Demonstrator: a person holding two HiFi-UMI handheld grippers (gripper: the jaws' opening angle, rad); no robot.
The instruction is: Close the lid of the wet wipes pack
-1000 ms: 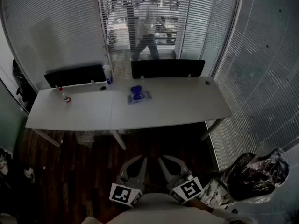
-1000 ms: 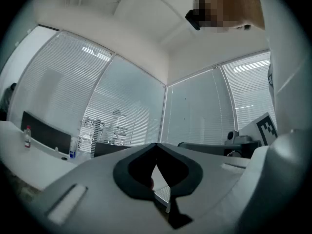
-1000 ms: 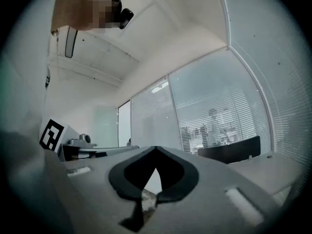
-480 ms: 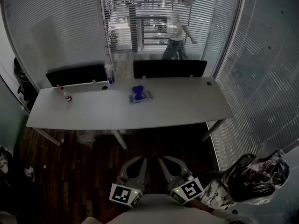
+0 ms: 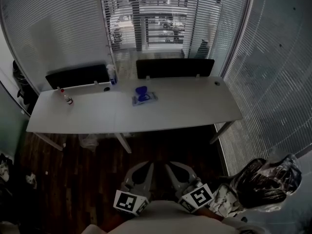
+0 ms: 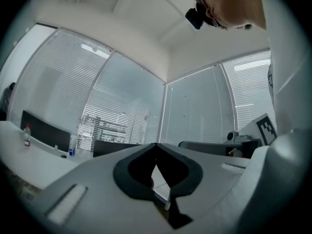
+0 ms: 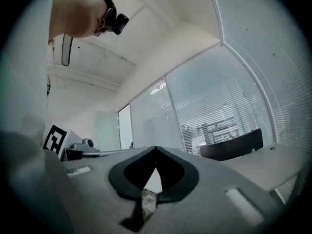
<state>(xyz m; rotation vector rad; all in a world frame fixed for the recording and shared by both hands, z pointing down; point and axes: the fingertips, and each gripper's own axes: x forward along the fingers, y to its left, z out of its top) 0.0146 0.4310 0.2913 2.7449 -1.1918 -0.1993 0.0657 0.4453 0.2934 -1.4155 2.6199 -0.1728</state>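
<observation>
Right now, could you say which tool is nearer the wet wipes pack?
Left, narrowly: the left tool lines up with the wet wipes pack; the right tool is offset rightward.

Wet wipes pack lies on the table, small bottle well left.

Left claw: jaws together, tips meeting, nothing between them. White worktop at 9 o'clock. On it a small bottle stands upright, a spray bottle further along, and a dark divider panel behind both. Blind-covered glass walls beyond. Person's head at 1 o'clock.
</observation>
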